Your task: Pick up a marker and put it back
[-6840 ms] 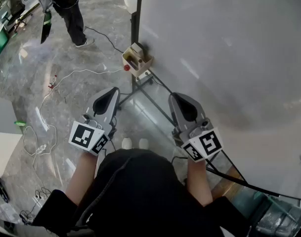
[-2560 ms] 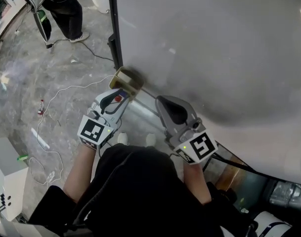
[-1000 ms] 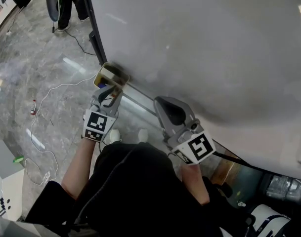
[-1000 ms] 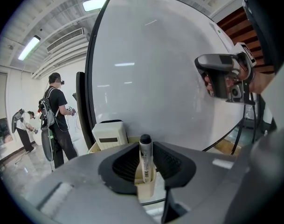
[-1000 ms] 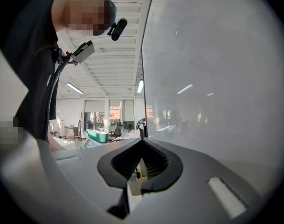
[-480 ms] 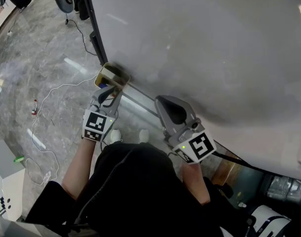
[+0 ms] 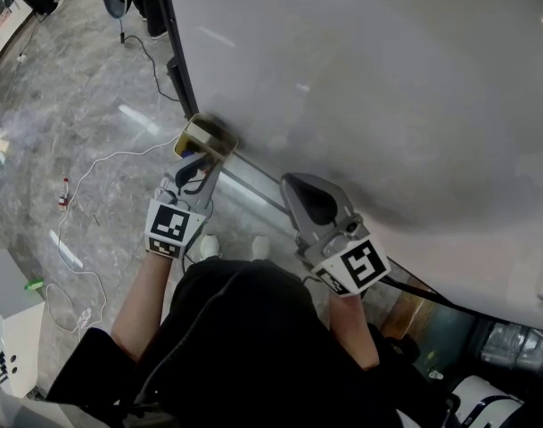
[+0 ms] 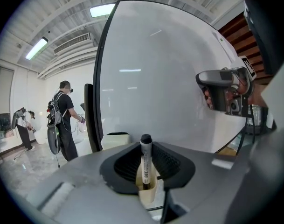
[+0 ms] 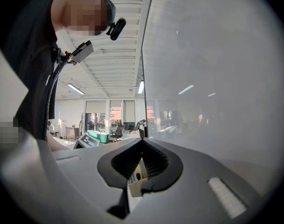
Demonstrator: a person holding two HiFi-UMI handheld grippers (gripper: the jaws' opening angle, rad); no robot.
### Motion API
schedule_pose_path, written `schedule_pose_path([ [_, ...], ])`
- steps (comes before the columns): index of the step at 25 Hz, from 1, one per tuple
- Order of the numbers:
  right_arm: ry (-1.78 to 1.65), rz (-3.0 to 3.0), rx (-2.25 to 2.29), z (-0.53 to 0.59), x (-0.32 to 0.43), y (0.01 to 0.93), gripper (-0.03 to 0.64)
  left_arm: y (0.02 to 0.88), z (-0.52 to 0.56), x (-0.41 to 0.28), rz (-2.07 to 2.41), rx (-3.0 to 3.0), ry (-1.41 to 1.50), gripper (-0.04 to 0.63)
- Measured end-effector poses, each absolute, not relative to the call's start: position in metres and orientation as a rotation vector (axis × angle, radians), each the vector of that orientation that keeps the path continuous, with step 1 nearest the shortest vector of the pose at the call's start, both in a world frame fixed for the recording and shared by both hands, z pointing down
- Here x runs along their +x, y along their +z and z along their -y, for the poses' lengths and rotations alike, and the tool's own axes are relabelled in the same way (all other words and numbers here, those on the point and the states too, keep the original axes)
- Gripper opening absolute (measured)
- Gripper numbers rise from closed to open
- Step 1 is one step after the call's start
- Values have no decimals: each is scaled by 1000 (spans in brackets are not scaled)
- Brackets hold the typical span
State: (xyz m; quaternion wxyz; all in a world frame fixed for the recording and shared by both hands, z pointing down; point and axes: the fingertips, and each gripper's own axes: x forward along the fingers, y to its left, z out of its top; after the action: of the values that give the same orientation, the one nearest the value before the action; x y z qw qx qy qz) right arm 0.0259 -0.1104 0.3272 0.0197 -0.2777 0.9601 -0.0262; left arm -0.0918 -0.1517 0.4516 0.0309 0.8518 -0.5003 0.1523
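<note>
Large whiteboard, grey marbled floor, bystander with backpack, ceiling lights

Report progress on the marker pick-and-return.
Done: left hand-held gripper is at the holder. In hand: its jaws grip the marker, standing in the holder. Left: lift it out, put it back. Right hand-held gripper shut, empty.

- A marker with a black cap is gripped upright between the jaws of the left gripper.
- A beige holder is seen directly beneath the marker.
- A large white board is seen behind them.
</note>
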Motion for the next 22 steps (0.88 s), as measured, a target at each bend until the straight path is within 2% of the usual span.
schedule_pose_path([
  [22, -48, -2978, -748, 111, -9, 319, 9, 354, 133, -116, 1657, 2664, 125, 81],
])
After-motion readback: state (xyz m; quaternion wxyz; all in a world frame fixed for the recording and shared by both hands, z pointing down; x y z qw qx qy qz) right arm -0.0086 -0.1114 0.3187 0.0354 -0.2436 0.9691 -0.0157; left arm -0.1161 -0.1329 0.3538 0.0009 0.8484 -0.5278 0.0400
